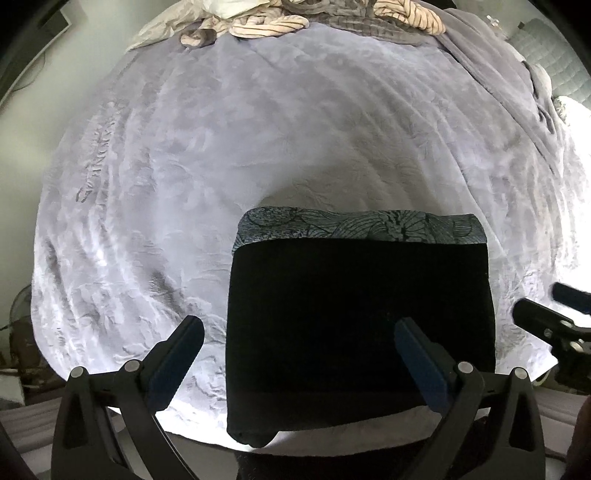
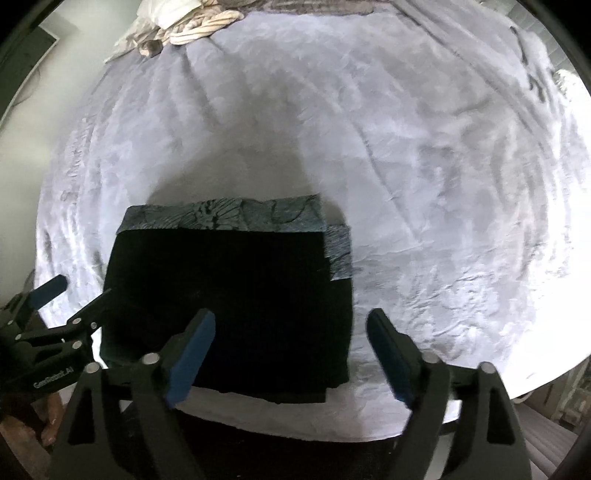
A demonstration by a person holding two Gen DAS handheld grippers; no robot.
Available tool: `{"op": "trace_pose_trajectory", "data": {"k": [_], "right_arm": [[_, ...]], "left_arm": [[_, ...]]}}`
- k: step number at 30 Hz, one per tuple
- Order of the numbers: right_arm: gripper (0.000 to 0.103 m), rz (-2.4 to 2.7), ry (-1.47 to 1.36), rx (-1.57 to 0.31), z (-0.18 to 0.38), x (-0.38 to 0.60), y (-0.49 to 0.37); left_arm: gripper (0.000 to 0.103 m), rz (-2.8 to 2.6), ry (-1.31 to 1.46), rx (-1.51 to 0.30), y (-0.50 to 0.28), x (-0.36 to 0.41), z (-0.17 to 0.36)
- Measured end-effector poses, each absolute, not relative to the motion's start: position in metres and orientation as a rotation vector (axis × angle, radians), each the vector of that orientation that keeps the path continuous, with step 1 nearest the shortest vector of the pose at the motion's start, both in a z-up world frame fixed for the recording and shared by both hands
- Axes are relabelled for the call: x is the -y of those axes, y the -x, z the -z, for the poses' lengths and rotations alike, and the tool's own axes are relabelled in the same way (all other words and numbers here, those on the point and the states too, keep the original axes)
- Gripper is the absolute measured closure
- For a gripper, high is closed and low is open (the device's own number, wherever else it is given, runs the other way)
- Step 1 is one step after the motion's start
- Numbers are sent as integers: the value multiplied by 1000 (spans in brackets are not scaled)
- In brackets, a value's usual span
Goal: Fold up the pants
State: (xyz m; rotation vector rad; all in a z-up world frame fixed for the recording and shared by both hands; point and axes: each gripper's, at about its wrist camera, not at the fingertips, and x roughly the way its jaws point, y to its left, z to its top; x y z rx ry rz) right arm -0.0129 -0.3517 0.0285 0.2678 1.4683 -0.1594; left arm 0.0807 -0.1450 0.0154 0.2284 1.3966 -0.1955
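Pants (image 1: 360,325) lie folded into a compact black rectangle at the near edge of the bed (image 1: 221,166), on the pale lilac embossed blanket (image 2: 424,184). A grey-blue leaf-print band runs along the far edge of the fold; in the right wrist view a strip of the same print also pokes out at the fold's right side.

Left gripper (image 1: 299,365): jaws spread wide, holding nothing. It sits low over the near bed edge, pointing forward across the bed. Its left finger is over bare blanket just left of the pants; its right finger overlaps the black fabric in view, contact cannot be told. In the right wrist view it (image 2: 79,299) comes in from the left, at the pants' left edge.

Right gripper (image 2: 291,354): jaws also wide apart, nothing between them. Same low, forward-pointing pose. Left finger over the black fabric, right finger over blanket just past the pants' right edge. In the left wrist view it (image 1: 546,306) shows at the far right, beside the pants, blurred.

Striped beige-and-dark crumpled cloth (image 1: 266,26) and white bedding sit at the far end of the bed, well apart from the pants.
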Motion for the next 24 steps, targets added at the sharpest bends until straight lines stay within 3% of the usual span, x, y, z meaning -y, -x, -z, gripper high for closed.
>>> {"op": "trace_pose_trajectory", "data": {"k": [1,24], "right_arm": [[0,165,-262,-1460,-31,352,13],[0,214,-221,-1399,-72,342,10]], "left_arm": [[0,187,-233,-1396,-80,146,-17],[0,133,-267,-1330,-77,154,-58]]}}
